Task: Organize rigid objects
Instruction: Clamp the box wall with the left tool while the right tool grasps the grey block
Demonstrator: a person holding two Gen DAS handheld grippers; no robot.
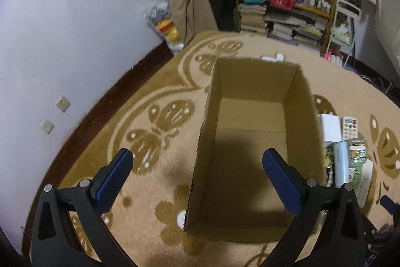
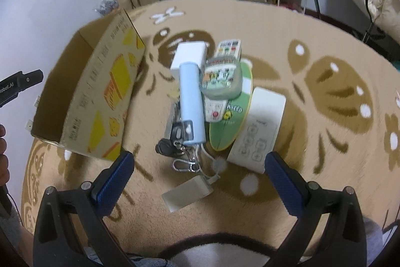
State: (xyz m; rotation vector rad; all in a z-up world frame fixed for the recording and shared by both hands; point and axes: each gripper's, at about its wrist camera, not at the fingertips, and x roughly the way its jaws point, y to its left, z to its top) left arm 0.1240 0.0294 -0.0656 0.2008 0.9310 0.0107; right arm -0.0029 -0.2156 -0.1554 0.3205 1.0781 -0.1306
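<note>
Blue textured pads are seen on both hand-held grippers, and both are spread wide with nothing pinched. The left hand-held gripper (image 1: 197,174) is held over the near end of an open cardboard box (image 1: 250,101), pointed down into it; only bare cardboard is seen inside. The right hand-held gripper (image 2: 198,178) is hovered above a pile of small stuff on the carpet (image 2: 312,24), just right of the box (image 2: 100,101).

In the pile: a pale blue cylinder (image 2: 191,101) laid over a white box (image 2: 191,54), a remote with coloured buttons (image 2: 228,46), a greenish clear case (image 2: 222,79) with cartoon print, a green-and-white oval card (image 2: 232,121) with lettering too blurred to read, a white remote panel (image 2: 260,126), black key fobs (image 2: 170,142) on carabiners, and a small white block (image 2: 187,194) on a cord.

Yellow graphics and unreadable print are shown on the box's outer wall. "obot.AI" can be read on the black device at the left edge.

The floor is covered by a tan carpet with brown butterfly patterns. A cluttered wooden shelf (image 1: 287,4) with stacked books, a teal bag and a red bag is set against the far wall.
</note>
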